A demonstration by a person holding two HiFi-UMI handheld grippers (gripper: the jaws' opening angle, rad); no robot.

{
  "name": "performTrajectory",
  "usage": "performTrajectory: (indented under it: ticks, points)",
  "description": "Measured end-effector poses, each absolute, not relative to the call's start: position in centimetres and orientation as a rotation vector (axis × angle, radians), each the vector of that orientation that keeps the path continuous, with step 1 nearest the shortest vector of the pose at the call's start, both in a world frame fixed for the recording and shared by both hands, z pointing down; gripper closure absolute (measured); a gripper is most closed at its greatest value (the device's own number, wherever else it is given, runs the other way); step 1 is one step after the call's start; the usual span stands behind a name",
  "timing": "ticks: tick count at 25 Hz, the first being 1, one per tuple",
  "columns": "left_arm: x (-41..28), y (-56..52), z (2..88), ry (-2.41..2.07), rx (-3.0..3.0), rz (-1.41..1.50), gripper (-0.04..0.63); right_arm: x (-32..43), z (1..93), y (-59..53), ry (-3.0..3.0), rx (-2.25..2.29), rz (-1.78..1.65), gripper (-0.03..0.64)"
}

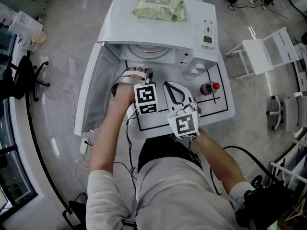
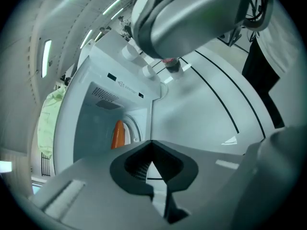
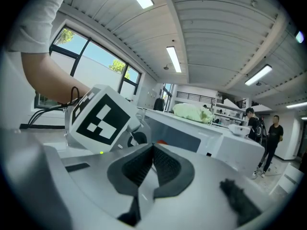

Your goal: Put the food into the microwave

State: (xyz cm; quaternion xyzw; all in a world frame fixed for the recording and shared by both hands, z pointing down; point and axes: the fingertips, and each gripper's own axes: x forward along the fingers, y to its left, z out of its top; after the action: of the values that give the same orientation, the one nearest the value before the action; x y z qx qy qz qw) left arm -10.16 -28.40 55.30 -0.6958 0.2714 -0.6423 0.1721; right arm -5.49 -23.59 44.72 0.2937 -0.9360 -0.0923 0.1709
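Hovering at the open mouth of the microwave (image 1: 192, 13), the left gripper (image 1: 140, 71) has its jaws pressed together with nothing between them. The right gripper (image 1: 169, 85) hangs just to the right of it, a little farther out from the microwave front, and its jaws are likewise closed and empty.

The food (image 2: 118, 134), a single orange piece that looks like a carrot, lies inside the microwave. The left gripper view shows it deep in the cavity by the curved rim of the turntable, while the head view hides it under the microwave's roof. The door (image 1: 93, 95) stands swung wide to the microwave's left. A pack of wipes (image 1: 159, 6) rests on top of the microwave, and a small red-capped bottle (image 1: 209, 87) stands on the table (image 1: 220, 109) in front of its control panel.

With the piece inside and both grippers empty, the loading appears done, leaving only the door.

Should the piece need shifting, it looks light and stiff, with a smooth, tapered skin that could slide out of a pinch near its thin end. Judged from here, the safest hold is across its thick middle, taken squarely with moderate pressure.
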Motion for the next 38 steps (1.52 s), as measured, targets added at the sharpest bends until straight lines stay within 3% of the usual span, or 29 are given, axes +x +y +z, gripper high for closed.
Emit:
performTrajectory:
  ticks: [38]
  points:
    - [-4.9, -21.7, 52.7, 0.799, -1.994, -1.769, 0.588, -2.9, 42.0, -20.1, -2.68, 0.852, -0.303, 0.606]
